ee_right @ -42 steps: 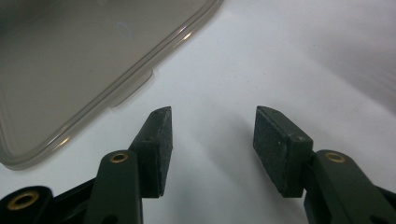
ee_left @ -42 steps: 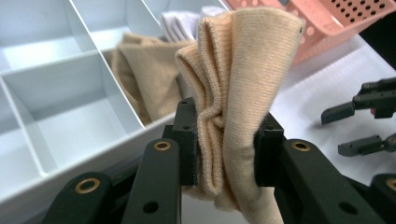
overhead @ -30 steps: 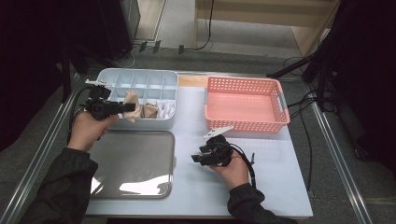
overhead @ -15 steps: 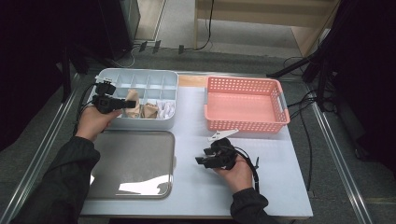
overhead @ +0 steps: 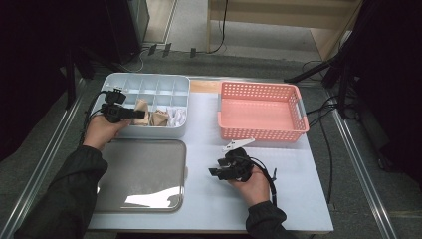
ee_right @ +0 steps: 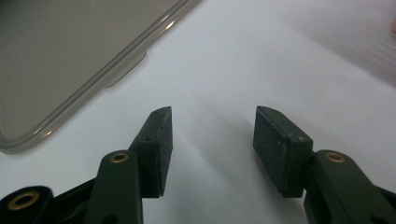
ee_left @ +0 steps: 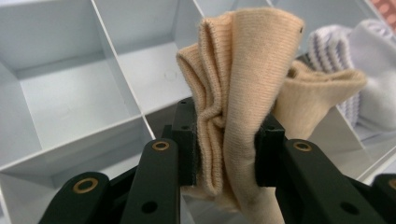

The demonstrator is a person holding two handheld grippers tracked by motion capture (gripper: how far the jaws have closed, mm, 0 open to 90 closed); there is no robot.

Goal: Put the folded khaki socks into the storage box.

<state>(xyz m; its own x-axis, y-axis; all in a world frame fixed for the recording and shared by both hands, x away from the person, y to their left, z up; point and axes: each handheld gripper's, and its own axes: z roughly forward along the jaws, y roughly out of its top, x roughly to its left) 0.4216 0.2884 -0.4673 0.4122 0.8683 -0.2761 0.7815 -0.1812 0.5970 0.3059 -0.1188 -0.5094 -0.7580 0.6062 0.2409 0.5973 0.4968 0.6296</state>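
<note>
My left gripper [overhead: 140,114] [ee_left: 225,140] is shut on a beige sock [ee_left: 238,79] over the front row of the pale blue divided box [overhead: 114,79]. The sock [overhead: 142,109] stands bunched between the pads. A second beige sock [overhead: 159,118] [ee_left: 313,100] lies in the compartment beside it, and a white striped sock [overhead: 177,116] [ee_left: 369,56] lies past that. My right gripper [overhead: 213,172] [ee_right: 212,140] rests low over the white table [overhead: 298,189] in front of the basket, open, with nothing between its fingers.
A pink basket [overhead: 262,110] stands at the right rear with nothing in it. A clear lid [overhead: 142,174] [ee_right: 70,60] lies on the table in front of the divided box, to the left of my right gripper. Metal rails run along both table sides.
My left gripper has drawn back to the left and closed on the beige sock in the box. My right hand has shifted slightly toward the front of the table.
</note>
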